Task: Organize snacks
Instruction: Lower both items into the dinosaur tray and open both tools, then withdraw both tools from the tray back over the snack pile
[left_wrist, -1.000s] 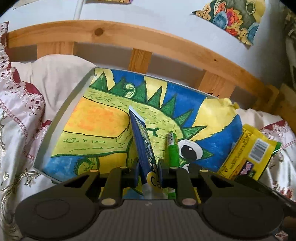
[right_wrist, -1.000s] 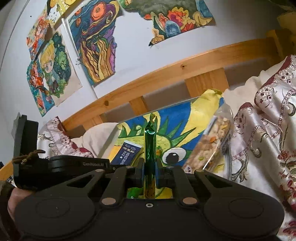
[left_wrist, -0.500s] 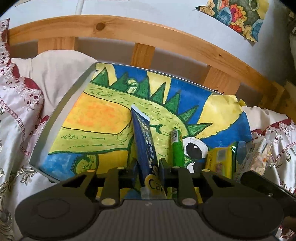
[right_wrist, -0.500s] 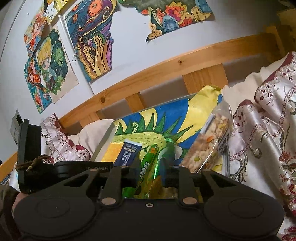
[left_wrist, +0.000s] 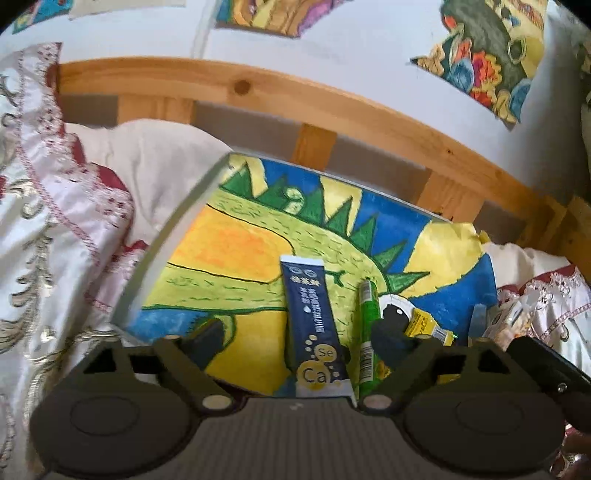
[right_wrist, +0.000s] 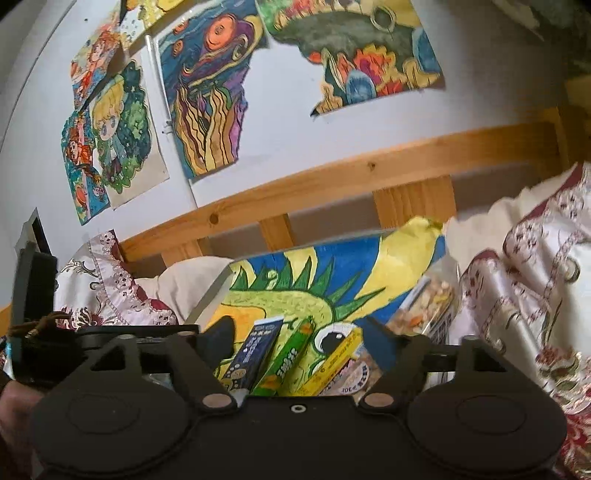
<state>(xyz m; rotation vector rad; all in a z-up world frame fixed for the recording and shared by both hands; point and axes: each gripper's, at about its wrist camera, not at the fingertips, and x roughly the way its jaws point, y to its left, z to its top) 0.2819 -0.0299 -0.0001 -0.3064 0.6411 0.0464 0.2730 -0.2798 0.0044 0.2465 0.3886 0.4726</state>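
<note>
Over tray (left_wrist: 173, 236), both grippers opening, empty.

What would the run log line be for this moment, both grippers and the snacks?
left gripper: opening, blue sachet lies free between jaws | right gripper: opening, green stick released | both on dinosaur board

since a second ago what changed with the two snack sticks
Both grippers let go. The left gripper is opening; its blue stick now lies flat on the dinosaur tray. The right gripper is opening; its green stick dropped beside it. Tray unmoved.
</note>
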